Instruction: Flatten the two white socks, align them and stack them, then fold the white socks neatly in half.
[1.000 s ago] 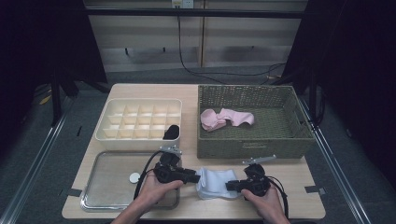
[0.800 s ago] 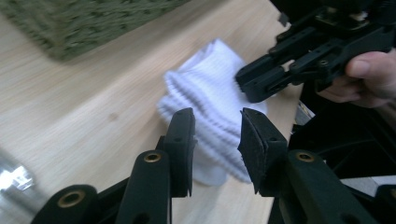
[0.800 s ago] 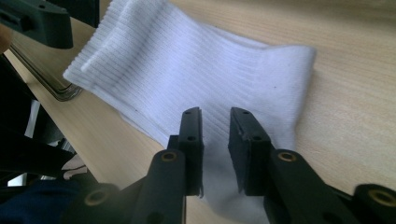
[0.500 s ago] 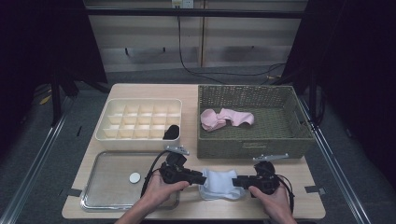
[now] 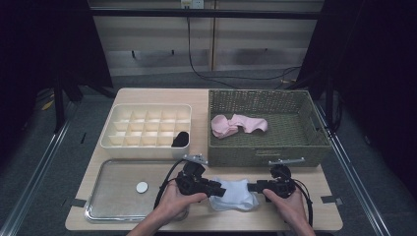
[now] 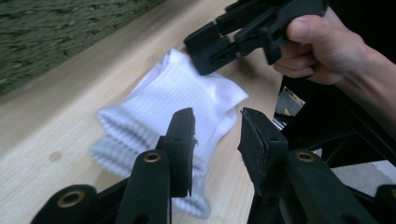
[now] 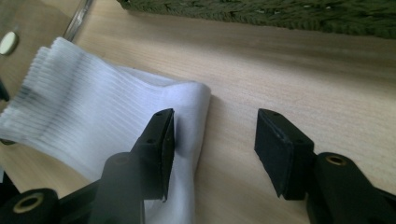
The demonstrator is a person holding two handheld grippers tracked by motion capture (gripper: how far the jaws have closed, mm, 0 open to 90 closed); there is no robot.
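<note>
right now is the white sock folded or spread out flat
Folded. The white sock lies doubled on the table: the right gripper view shows a rounded fold edge, with layered ribbed cuffs stacked at the far end.

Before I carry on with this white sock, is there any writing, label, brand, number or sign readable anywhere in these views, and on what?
None: no readable text in any view.
Folded white ribbed sock: no print or tag visible.
Woven green wicker basket, cream plastic divided organiser box, clear plastic tray: no labels visible.
Yellow-and-black striped patch beyond the table edge in the left gripper view: too small and blurred to read.
</note>
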